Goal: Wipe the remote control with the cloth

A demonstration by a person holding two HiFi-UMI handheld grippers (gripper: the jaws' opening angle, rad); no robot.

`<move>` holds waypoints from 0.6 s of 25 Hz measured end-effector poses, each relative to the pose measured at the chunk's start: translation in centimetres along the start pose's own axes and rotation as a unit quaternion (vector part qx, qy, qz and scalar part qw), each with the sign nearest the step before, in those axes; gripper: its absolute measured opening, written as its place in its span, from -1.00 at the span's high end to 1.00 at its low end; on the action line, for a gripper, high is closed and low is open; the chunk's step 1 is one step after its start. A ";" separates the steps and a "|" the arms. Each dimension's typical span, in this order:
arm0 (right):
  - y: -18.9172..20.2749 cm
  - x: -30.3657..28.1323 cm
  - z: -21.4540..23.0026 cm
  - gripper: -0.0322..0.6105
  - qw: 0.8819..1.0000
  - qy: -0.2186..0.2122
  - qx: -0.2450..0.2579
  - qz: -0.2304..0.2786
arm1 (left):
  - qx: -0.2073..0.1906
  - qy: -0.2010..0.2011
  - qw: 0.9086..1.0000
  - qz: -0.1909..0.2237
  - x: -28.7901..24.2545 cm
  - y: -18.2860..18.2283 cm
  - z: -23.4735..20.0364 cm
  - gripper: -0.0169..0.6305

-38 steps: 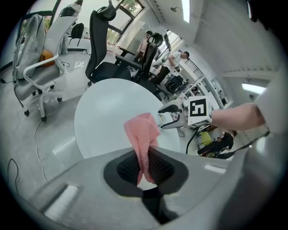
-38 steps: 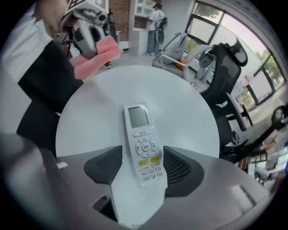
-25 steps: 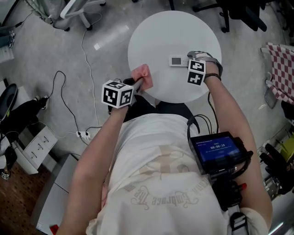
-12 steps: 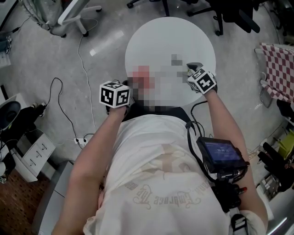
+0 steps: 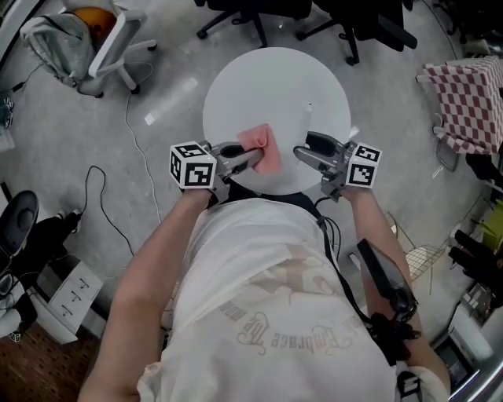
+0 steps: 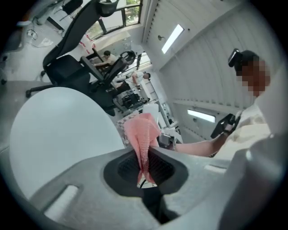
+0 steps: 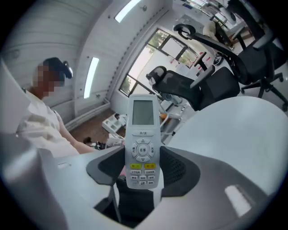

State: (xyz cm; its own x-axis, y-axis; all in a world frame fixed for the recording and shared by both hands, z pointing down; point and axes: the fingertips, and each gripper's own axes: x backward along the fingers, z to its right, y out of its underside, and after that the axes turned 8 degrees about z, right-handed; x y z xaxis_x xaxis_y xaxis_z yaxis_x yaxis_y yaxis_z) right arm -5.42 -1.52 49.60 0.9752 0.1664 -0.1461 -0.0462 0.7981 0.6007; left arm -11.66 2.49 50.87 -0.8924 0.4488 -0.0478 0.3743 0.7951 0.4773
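A white remote control (image 7: pixel 142 143) with a small screen and yellow buttons stands between the jaws of my right gripper (image 7: pixel 143 167), which is shut on its lower end. In the head view the right gripper (image 5: pixel 308 154) hangs over the near edge of the round white table (image 5: pixel 275 78) and points left. My left gripper (image 5: pixel 240 157) faces it and is shut on a pink cloth (image 5: pixel 263 148). In the left gripper view the cloth (image 6: pixel 143 134) sticks up from the left gripper (image 6: pixel 145 167). The two grippers are a short way apart.
Black office chairs (image 5: pixel 259 16) stand beyond the table. A white chair (image 5: pixel 78 39) is at the far left. A red checkered cloth (image 5: pixel 464 94) hangs at the right. A cable (image 5: pixel 134 133) runs over the floor at the left.
The right gripper has lifted the remote off the table and rolled over. The left gripper has risen with the cloth. Both now face each other above the table's near edge.
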 end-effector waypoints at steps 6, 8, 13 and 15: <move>-3.0 0.3 -3.3 0.12 0.993 -0.063 -0.031 0.090 | -0.032 0.127 0.990 -0.047 -2.5 0.4 5.0 0.89; -3.0 0.3 -3.9 0.12 0.992 -0.072 -0.037 0.101 | -0.045 0.131 0.988 -0.064 -3.2 0.8 5.6 0.89; -2.5 0.2 -5.2 0.12 0.992 -0.090 -0.024 0.090 | -0.071 0.099 0.990 -0.067 -4.2 0.1 4.9 0.89; -2.0 0.0 -5.3 0.12 0.994 -0.084 -0.009 0.067 | -0.071 0.089 0.992 -0.061 -4.3 -0.4 4.6 0.89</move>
State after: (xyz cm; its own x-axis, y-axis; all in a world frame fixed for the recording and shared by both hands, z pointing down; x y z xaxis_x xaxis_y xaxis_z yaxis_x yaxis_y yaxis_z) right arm -6.48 -0.06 44.28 0.9825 0.1735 0.0679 -0.1797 0.7857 0.5919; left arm -6.78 2.12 46.91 -0.9640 0.2634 0.0376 0.2331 0.7679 0.5966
